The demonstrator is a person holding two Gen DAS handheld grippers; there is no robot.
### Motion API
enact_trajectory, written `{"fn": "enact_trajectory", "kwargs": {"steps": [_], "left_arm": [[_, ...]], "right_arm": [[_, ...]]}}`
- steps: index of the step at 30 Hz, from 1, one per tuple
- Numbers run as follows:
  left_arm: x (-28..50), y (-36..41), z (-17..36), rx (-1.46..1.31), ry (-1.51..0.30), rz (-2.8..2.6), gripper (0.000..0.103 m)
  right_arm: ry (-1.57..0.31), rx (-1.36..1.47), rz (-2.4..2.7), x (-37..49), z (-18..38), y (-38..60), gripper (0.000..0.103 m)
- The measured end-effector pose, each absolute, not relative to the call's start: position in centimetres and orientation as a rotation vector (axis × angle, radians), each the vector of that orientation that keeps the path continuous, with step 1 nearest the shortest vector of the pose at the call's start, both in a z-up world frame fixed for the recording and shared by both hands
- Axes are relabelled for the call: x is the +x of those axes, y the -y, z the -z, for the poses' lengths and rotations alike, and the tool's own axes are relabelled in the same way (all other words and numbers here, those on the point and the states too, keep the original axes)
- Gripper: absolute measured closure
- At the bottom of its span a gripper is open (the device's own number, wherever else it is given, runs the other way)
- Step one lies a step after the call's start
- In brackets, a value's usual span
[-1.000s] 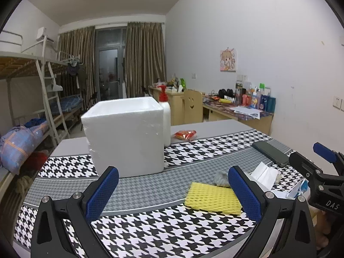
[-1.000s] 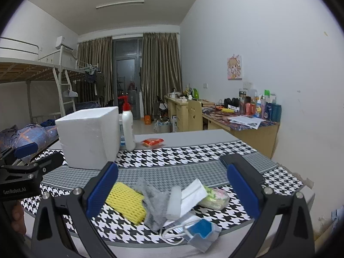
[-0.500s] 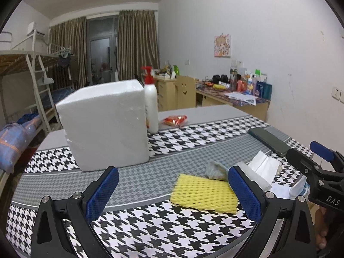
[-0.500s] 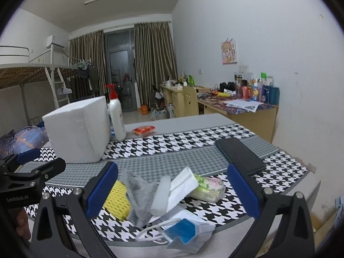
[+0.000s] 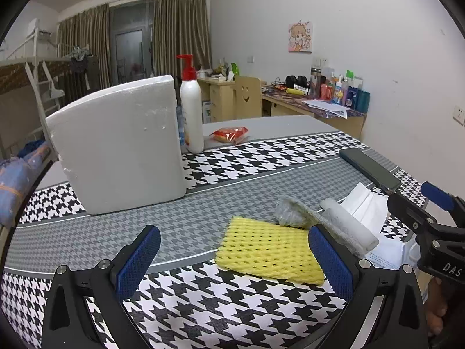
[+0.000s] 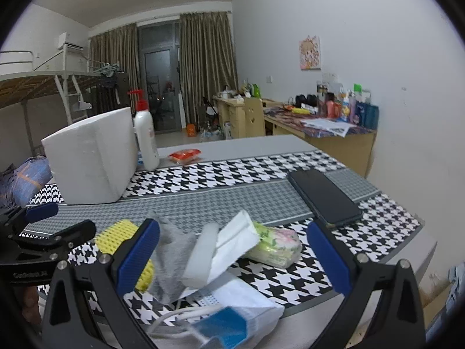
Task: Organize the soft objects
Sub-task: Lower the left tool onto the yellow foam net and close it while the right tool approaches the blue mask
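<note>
Both claws spread, empty: left gripper (image 5: 232, 254), right gripper (image 6: 232, 257). Risk: face mask (image 6: 232, 305) overhangs table's near edge (image 6: 377, 276); a nudge drops it.

Two matte black plastic hand-held grippers, the left gripper (image 5: 232, 256) and right gripper (image 6: 232, 257), each have angular arms studded with silver screws and textured blue rubber finger pads (image 5: 136, 260), with white lettering reading DAS at four o'clock in the left view.

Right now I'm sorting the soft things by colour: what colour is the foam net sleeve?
Yellow. The foam net sleeve shows best in the left wrist view.
</note>
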State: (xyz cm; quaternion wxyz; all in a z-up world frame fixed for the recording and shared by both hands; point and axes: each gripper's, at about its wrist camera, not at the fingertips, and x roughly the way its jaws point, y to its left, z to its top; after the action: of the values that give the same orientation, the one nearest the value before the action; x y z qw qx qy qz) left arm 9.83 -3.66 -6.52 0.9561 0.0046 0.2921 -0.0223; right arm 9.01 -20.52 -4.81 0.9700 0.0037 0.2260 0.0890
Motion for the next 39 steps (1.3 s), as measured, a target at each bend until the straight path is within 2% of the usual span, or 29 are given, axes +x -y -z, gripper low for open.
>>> {"fn": "enact_trajectory", "kwargs": {"steps": [6, 19, 24, 28, 37, 39], "left_arm": [[10.7, 4.1, 7.3, 0.009, -0.636, 0.064, 0.001], [12.2, 5.4, 9.0, 0.027, -0.711, 0.115, 0.003], [12.9, 5.3, 9.8, 0.025, -0.754, 0.116, 0.015], [13.4, 5.2, 10.5, 0.011, -0.799, 0.125, 0.019], [13.4, 5.2, 11.1, 0.01, -0.824, 0.135, 0.04], [13.3, 5.4, 11.1, 0.015, -0.824, 0.15, 0.048]], "right_arm": [[-0.484, 0.007, -0.182, 9.5, 5.5, 20.9, 0.004], [-0.481, -0.01, -0.147, 8.4, 5.8, 22.2, 0.006], [-0.489, 0.001, -0.127, 8.3, 6.1, 23.0, 0.006], [-0.497, 0.007, -0.125, 8.3, 6.5, 23.2, 0.006], [-0.489, 0.007, -0.144, 7.7, 6.6, 23.1, 0.006], [-0.492, 0.009, -0.146, 7.7, 6.6, 23.1, 0.006]]}}
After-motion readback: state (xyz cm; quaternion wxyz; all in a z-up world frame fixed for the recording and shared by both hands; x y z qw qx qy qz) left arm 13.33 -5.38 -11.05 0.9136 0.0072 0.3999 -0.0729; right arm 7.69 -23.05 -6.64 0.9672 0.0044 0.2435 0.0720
